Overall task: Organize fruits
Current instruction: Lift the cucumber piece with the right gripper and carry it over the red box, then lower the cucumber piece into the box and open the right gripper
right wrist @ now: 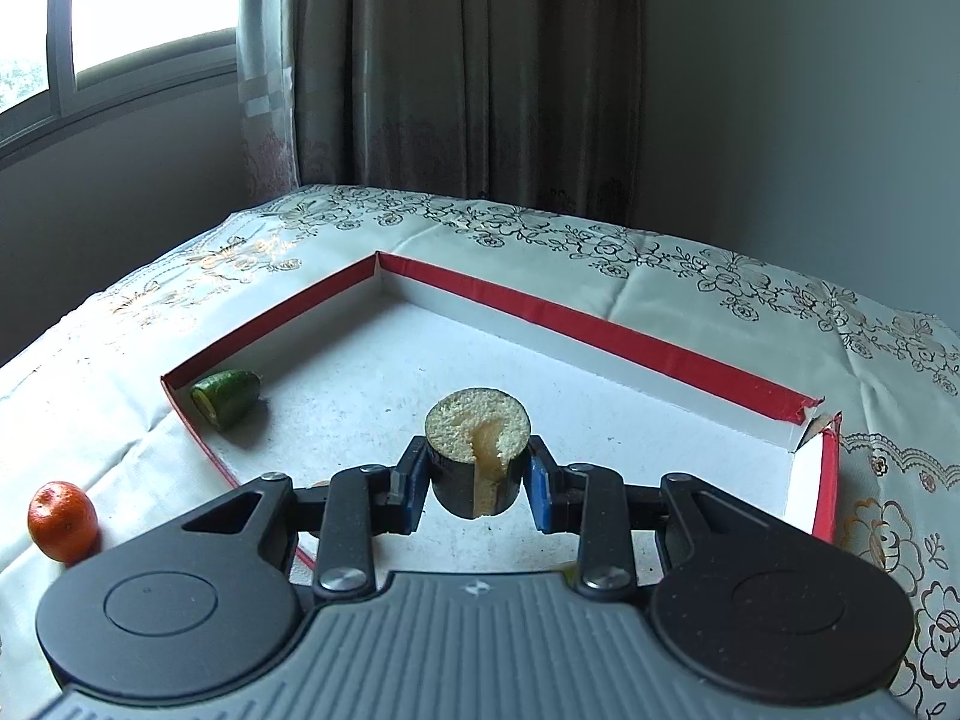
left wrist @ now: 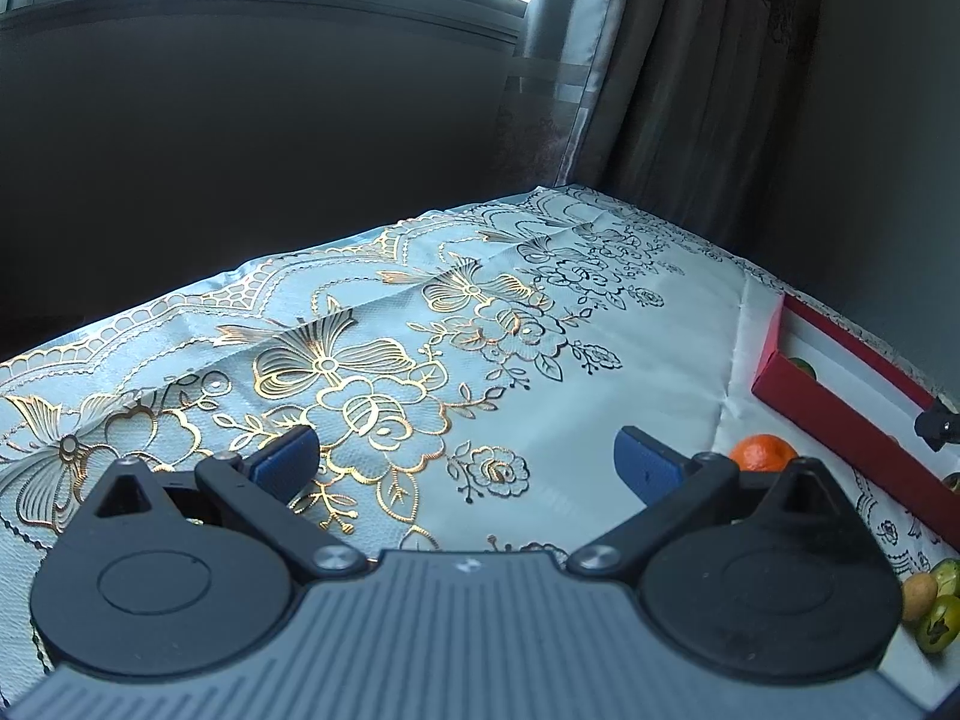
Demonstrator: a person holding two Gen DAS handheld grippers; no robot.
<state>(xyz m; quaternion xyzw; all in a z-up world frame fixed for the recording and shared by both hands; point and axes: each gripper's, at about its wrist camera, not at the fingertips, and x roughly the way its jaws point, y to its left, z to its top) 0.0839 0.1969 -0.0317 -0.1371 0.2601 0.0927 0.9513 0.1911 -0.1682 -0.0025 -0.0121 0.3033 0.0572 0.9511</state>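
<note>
My right gripper (right wrist: pixel 477 471) is shut on a dark-skinned cut fruit piece (right wrist: pixel 477 429) with pale spongy flesh, held over the white floor of a shallow red-walled box (right wrist: pixel 600 324). A green cut fruit piece (right wrist: pixel 227 397) lies in the box's left corner. A small orange (right wrist: pixel 63 521) sits on the tablecloth left of the box. My left gripper (left wrist: pixel 465 465) is open and empty above the floral cloth. In the left wrist view the orange (left wrist: pixel 763 452) lies right of my fingers, beside the red box (left wrist: pixel 840 420). Small green and tan fruits (left wrist: pixel 936 600) lie at the far right.
The table carries a pale cloth with gold and black flowers (left wrist: pixel 360 360). Brown curtains (right wrist: pixel 468 72) and a window (right wrist: pixel 120 12) stand behind it. The table's left edge drops off near the wall (left wrist: pixel 180 180).
</note>
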